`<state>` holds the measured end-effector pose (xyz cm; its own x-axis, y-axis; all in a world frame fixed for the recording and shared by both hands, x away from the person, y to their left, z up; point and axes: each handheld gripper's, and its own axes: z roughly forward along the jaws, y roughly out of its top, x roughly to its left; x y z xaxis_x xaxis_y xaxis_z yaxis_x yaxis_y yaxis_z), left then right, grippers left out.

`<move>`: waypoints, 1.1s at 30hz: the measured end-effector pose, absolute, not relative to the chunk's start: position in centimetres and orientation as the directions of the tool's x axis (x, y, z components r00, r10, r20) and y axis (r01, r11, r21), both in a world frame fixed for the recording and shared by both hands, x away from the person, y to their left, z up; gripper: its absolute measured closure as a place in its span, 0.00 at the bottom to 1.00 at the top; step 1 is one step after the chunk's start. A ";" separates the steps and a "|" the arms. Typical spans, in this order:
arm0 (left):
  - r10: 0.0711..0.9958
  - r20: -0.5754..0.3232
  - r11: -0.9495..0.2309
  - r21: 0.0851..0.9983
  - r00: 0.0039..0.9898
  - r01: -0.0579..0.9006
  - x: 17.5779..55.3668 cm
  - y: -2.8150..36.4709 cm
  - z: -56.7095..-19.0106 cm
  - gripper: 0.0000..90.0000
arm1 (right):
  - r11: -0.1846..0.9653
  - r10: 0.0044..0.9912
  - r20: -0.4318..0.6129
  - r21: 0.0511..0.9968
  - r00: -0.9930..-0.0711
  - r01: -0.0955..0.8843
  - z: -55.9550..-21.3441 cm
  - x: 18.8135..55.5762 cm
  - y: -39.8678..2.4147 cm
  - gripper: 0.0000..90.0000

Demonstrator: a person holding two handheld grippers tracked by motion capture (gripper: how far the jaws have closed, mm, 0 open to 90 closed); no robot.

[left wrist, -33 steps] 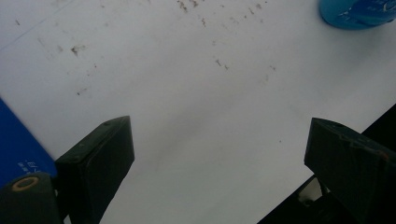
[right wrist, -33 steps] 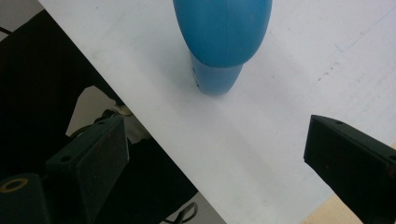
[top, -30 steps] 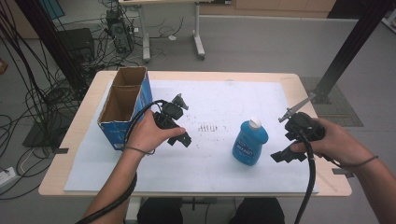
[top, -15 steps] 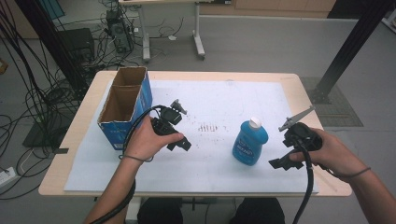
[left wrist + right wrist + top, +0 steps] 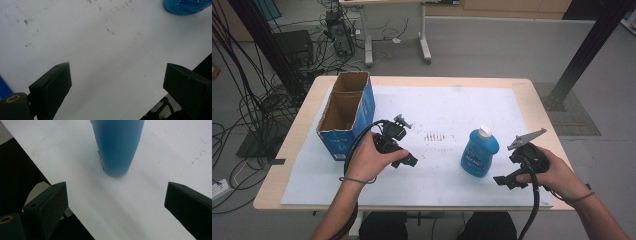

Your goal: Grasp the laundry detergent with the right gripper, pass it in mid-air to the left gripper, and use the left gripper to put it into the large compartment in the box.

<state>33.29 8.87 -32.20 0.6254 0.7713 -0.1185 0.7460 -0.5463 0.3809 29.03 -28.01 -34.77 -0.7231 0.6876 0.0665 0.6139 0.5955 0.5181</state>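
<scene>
A blue bottle (image 5: 480, 152) with a white cap stands upright on the white sheet (image 5: 447, 107), right of centre. My right gripper (image 5: 513, 160) is open, just right of the bottle and near the table's front edge. In the right gripper view the bottle's base (image 5: 117, 145) stands ahead of the wide-apart jaws with nothing between them. My left gripper (image 5: 406, 141) is open over the sheet, left of the bottle and close to the box. The left gripper view has bare sheet between its jaws and the bottle (image 5: 186, 5) far off at the top right.
An open cardboard box (image 5: 344, 112) with blue sides stands at the table's left, beside my left hand. The wooden table edge (image 5: 537, 100) frames the sheet. Cables and a black frame leg stand on the floor beyond.
My right gripper has come down toward the front edge and a little left, nearer the bottle's base. My left gripper has slid slightly toward me. The bottle has stayed put.
</scene>
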 end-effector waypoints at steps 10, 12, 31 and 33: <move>0.777 -0.113 -0.536 0.397 0.620 0.745 32.6 9.0 -32.6 0.09 | 0.555 0.703 0.063 0.575 -0.709 0.601 -36.8 28.7 -28.7 0.05; 0.779 -0.114 -0.532 0.400 0.616 0.747 32.5 9.0 -32.6 0.09 | 0.551 0.701 0.063 0.584 -0.710 0.596 -37.0 28.6 -28.8 0.05; 0.788 -0.110 -0.526 0.391 0.606 0.755 32.2 9.4 -33.5 0.09 | 0.465 0.703 0.087 0.694 -0.706 0.549 -40.2 28.7 -29.3 0.06; 0.790 -0.111 -0.524 0.388 0.602 0.758 32.2 9.5 -33.6 0.09 | 0.454 0.700 0.085 0.713 -0.709 0.534 -40.4 28.6 -29.3 0.05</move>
<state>32.23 9.45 -33.62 0.6025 0.7905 -0.1105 0.7583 -0.5236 0.3884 28.64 -29.32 -40.41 -0.7089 0.7001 0.0855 0.5342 0.4538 0.7132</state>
